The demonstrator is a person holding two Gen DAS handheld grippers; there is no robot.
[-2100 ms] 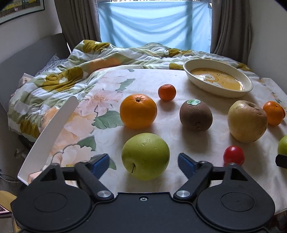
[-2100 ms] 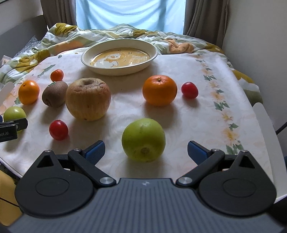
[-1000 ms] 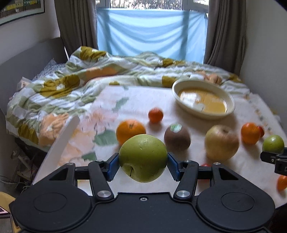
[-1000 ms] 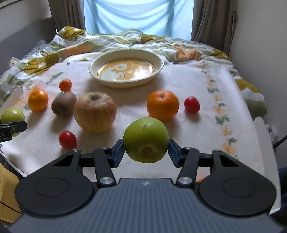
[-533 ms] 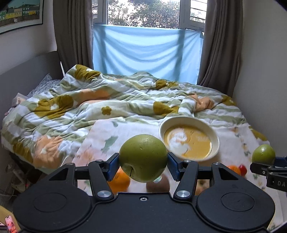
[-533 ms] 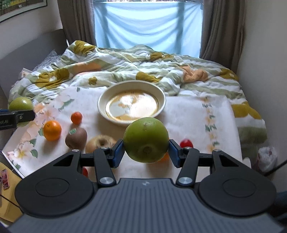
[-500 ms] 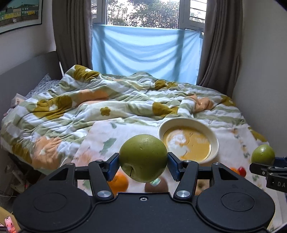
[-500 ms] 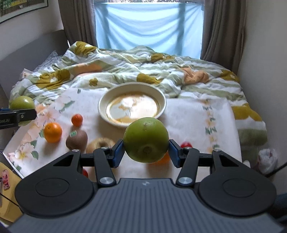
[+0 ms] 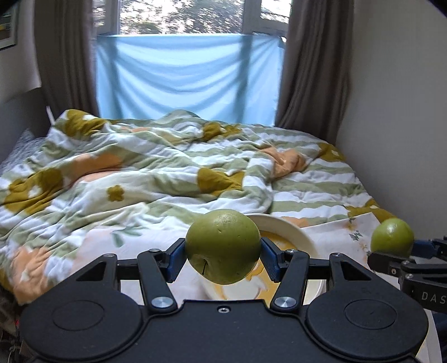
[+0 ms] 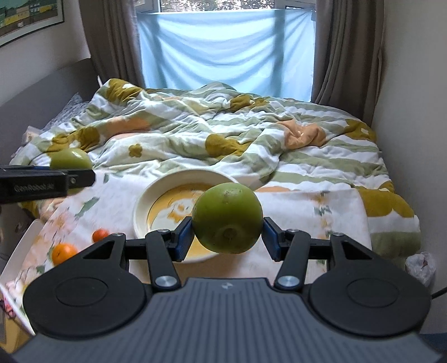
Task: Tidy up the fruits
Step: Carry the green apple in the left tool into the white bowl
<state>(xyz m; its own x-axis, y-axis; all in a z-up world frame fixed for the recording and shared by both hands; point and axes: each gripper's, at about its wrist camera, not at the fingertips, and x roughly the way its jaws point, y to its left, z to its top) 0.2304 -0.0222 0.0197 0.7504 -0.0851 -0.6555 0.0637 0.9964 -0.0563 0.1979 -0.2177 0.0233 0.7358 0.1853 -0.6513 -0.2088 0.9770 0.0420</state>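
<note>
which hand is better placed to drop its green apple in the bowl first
Probably the right. Its tongs hold a green apple in line with the bowl just ahead. The left tongs hold theirs with the bowl offset to the right.

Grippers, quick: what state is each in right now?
Left gripper: shut on a green apple.
Right gripper: shut on another green apple.

Rumpled floral quilt (image 9: 173, 173) spread over bed. Light blue cloth (image 9: 187, 75) hung across window between 2 brown curtains (image 10: 346, 55). Framed picture (image 10: 28, 19) mounted on wall at left.
</note>
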